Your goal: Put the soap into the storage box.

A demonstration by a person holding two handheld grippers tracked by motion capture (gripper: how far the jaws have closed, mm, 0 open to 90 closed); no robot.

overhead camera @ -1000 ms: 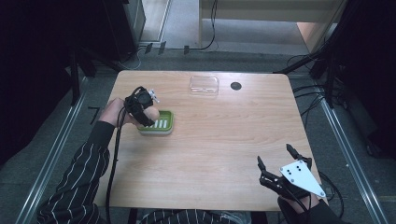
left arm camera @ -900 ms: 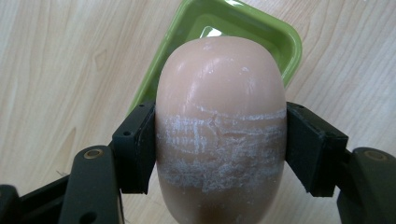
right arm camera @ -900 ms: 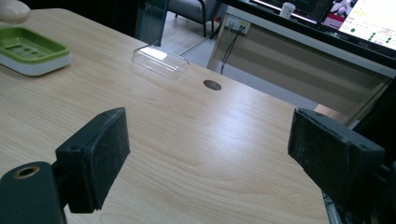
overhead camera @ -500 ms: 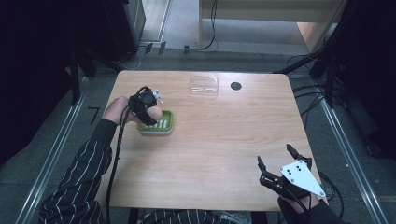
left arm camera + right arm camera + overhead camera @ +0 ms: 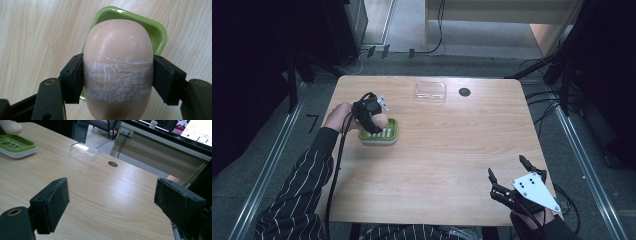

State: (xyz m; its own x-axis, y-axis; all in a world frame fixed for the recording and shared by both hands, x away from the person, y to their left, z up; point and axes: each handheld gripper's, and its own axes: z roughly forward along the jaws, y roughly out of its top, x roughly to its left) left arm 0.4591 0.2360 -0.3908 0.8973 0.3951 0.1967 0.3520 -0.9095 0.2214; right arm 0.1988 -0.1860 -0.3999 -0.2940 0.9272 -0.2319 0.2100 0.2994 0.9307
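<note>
A pale pink oval soap bar point(image 5: 117, 50) is clamped across its width between the two black pads of my left gripper point(image 5: 117, 77), and white scuff marks run around its middle. Right under it lies a green soap dish point(image 5: 155, 30) with a slotted floor; whether the soap touches it I cannot tell. From the high view, the left gripper point(image 5: 369, 117) holds the soap point(image 5: 380, 121) over the dish point(image 5: 387, 136) at the table's left. Near the front right corner my right gripper point(image 5: 507, 166) stands open, nothing between its pads point(image 5: 53, 202).
A clear plastic lid point(image 5: 430, 91) lies at the table's far edge, with a dark round cable hole point(image 5: 464, 92) just right of it. From the right gripper view, the lid point(image 5: 85, 150) and hole point(image 5: 113, 164) are ahead. Bare wood spans the table's middle.
The left gripper has drifted slightly to the right with the soap, staying over the dish. The right gripper has not moved.
</note>
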